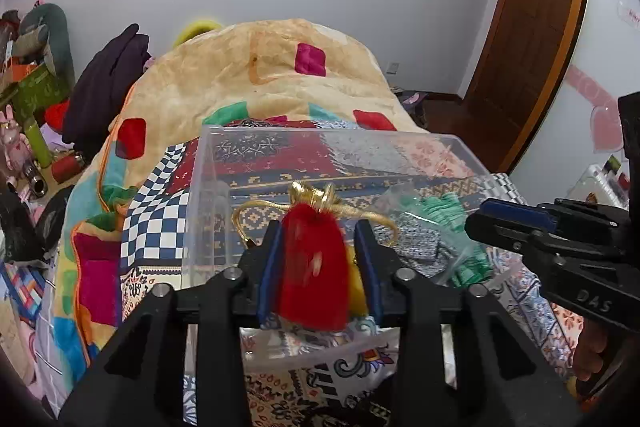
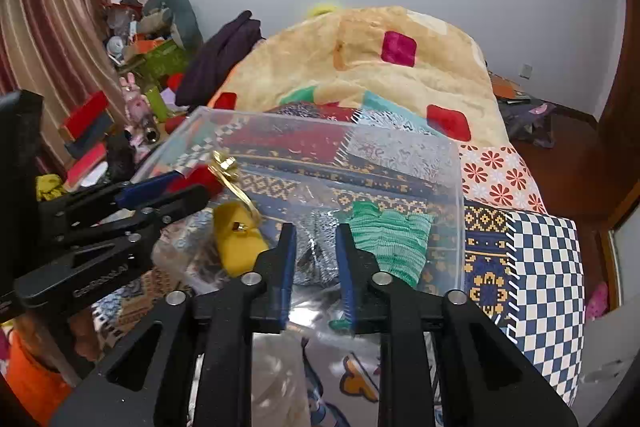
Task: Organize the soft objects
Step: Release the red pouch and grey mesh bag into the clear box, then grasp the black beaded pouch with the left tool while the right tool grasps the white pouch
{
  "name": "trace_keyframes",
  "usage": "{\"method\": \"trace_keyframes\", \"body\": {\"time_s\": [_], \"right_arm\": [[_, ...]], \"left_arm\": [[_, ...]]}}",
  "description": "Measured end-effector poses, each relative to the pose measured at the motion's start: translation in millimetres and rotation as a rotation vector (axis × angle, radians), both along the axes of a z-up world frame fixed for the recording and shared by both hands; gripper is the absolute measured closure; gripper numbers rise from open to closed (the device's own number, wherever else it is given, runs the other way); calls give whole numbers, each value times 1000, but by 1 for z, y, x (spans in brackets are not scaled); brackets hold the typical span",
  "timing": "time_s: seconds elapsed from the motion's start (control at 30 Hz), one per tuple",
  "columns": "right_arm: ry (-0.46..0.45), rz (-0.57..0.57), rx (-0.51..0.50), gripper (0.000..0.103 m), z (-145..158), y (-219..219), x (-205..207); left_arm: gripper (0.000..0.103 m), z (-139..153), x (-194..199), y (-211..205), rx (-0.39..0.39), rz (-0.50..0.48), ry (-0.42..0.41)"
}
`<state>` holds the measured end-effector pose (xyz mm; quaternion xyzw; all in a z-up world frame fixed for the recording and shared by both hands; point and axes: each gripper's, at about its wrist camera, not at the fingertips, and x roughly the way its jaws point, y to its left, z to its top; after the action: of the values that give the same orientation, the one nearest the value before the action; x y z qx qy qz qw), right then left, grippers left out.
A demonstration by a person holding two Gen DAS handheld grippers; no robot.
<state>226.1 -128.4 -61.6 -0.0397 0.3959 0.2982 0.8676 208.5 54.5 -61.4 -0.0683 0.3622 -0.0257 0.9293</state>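
Observation:
My left gripper is shut on a red furry pouch with a gold drawstring, held over the near side of a clear plastic box; the pouch also shows in the right wrist view. Inside the box lie a yellow pouch, a green knitted cloth and a grey patterned item in a clear bag. My right gripper is open and empty just above the box's near rim, over the grey bagged item. It shows at the right of the left wrist view.
The box sits on a patchwork bedspread. A tan blanket with coloured squares is heaped behind it. Cluttered toys and boxes stand at the left. A wooden door is at the right.

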Motion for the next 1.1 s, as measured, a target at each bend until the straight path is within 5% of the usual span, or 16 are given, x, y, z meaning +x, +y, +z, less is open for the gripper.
{"method": "trace_keyframes", "body": {"time_s": [0.3,0.4,0.5,0.87,1.1], "right_arm": [[-107,2,41,29,29,-22,-33],[-122,15,50,21,31,-26,-45],[-110,33,43,21,25,-28,-53],[42,90,-13,23,-29,-16,-61],[84,118,1,67,-36,-14,-60]], "left_arm": [[30,26,-29,-2,20,7,-79],[15,33,-43,-5,27,1,-105],[8,35,-58,-7,39,-2,-117],[6,12,-90,-9,21,-35,-43],[6,-6,-94,-13,-16,-46,15]]}}
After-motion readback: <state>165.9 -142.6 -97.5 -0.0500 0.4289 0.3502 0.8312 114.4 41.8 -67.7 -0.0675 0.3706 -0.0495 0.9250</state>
